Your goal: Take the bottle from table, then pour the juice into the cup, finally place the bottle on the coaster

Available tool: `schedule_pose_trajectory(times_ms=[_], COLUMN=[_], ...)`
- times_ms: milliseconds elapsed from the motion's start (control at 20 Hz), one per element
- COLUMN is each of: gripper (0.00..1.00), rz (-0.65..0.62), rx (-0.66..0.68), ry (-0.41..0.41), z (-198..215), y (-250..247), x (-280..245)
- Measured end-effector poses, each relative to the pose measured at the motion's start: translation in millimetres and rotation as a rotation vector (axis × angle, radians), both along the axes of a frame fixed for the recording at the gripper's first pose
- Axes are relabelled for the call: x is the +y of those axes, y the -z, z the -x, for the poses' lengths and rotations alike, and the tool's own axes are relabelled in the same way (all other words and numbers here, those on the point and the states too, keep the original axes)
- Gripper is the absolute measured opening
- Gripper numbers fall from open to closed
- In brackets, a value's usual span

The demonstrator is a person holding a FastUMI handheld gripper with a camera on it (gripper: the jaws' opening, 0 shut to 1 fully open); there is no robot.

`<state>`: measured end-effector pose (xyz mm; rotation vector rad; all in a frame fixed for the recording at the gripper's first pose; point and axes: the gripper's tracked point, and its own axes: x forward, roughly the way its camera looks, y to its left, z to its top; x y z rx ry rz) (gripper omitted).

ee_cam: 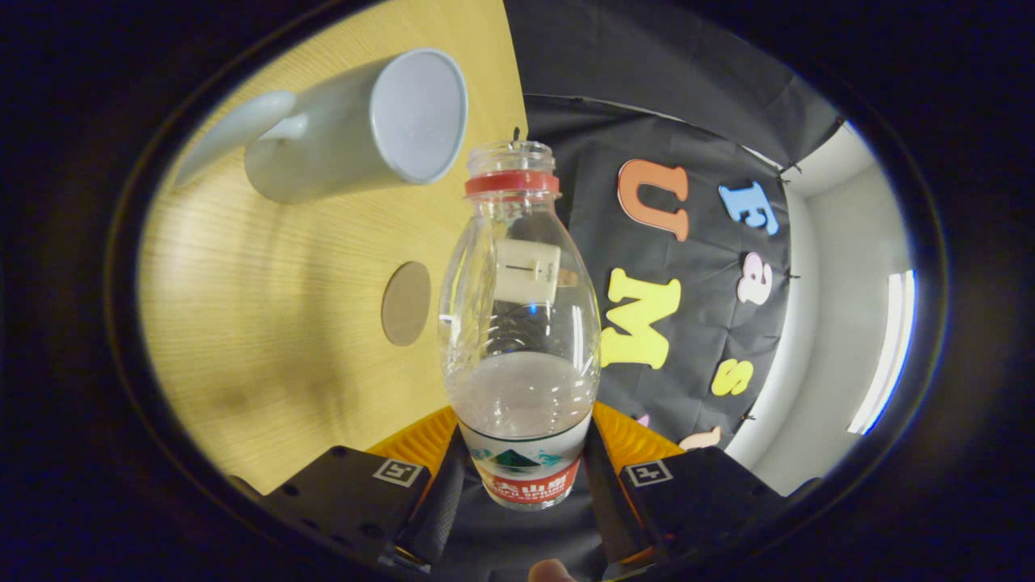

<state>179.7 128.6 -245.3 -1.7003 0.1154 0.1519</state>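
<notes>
The plastic bottle is clamped between the two fingers of the gripper, which press on its labelled lower body from either side. The bottle is off the tabletop and uncapped: the threaded neck is open, with the red collar ring just below it. Clear liquid fills roughly the lower part of the bottle; the upper part is empty.

Progress, judged from this state: the take step is complete. The pour appears to be either about to begin or partway through; the view is rolled, which suggests the gripper and bottle are tilted, but no stream leaves the neck. The inside of the cup shows no visible liquid, though its bottom cannot be seen clearly. Placement on the coaster is not yet done.

The white mug stands on the tabletop beyond the bottle's neck, its rim near the neck but not touching it, its handle on the side away from the bottle. The round brown coaster lies bare on the tabletop, between the mug and the fingers, just beside the bottle's shoulder in the view.

Clearances: the wood surface around the mug and coaster carries no other items. The tabletop's far edge runs just behind the mug, with the booth's wall beyond it, so room past the mug is limited.
</notes>
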Motion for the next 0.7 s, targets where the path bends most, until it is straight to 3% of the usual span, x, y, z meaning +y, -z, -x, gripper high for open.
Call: schedule_pose_trajectory(times_ms=[700], gripper=[0.76], rz=[0.073], rx=[-0.021], ry=[-0.023], z=[0.3], y=[-14.3], x=[3.0])
